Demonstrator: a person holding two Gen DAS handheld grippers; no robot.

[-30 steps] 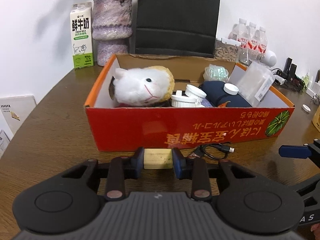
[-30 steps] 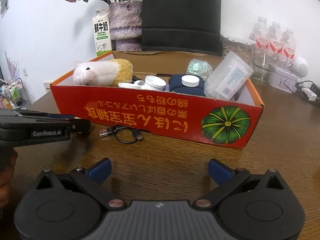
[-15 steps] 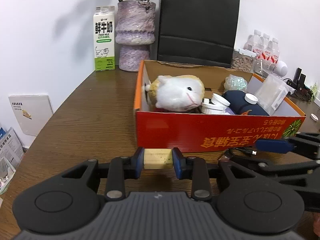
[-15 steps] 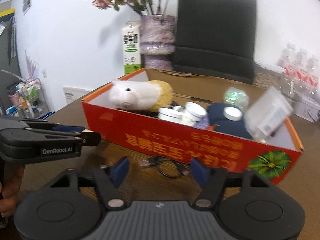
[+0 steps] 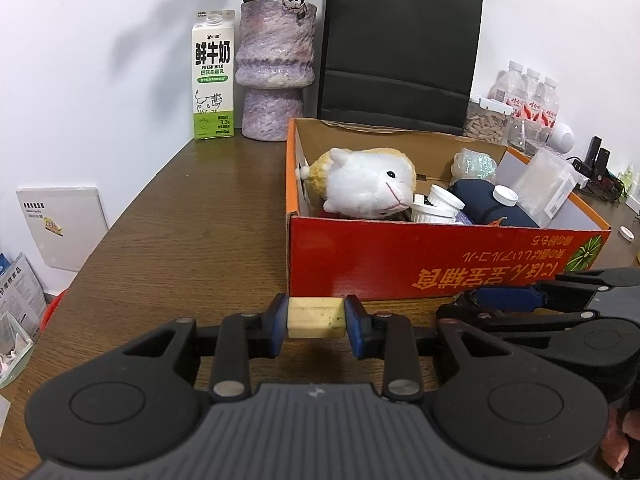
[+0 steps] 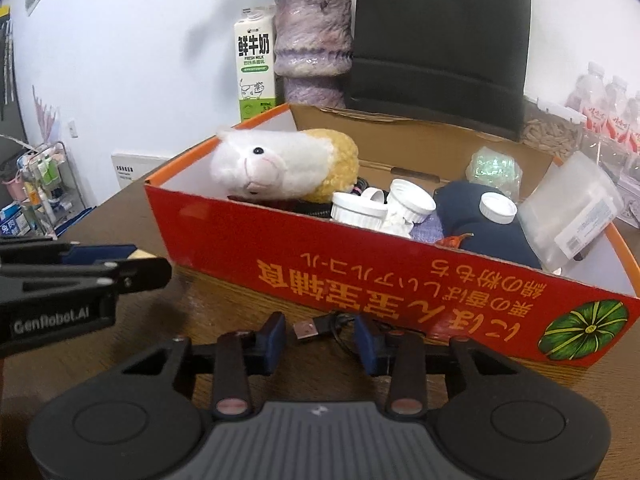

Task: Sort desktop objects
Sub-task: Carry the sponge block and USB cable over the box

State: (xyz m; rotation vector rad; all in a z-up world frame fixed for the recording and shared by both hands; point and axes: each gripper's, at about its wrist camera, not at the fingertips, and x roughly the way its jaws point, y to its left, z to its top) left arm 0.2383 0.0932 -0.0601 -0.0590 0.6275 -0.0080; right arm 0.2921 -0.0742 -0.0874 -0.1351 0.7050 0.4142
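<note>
Table [image 5: 192, 240]: brown wood grain, fills the lower half of both views.
Black paper bag [image 5: 400, 40]: upright at the wall, top centre, behind the box.
Cardboard box [image 5: 440, 260]: red front, orange rim, centre right; yellow print stands upside down, green pumpkin picture at its right end.
Box contents: white-and-yellow plush toy [image 5: 368, 184] at left; white jars [image 5: 436, 206]; dark blue bundle [image 5: 484, 200]; clear plastic case [image 5: 548, 184] at right.
Vase [image 5: 274, 68]: mottled purple, upper centre, flower stems in it.
Milk carton [image 5: 213, 76]: white and green, reads "FRESH MILK", just left of the vase.
Left gripper [image 5: 316, 320]: bottom centre, clamped on a pale yellow eraser-like block [image 5: 316, 317], held above the table before the box's left corner; body marked "GenRobot.AI" in the right view.
Right gripper [image 6: 320, 338]: jaws closing, USB cable [image 6: 316, 326] lying between them on the table, pads not yet pressing it.
</note>
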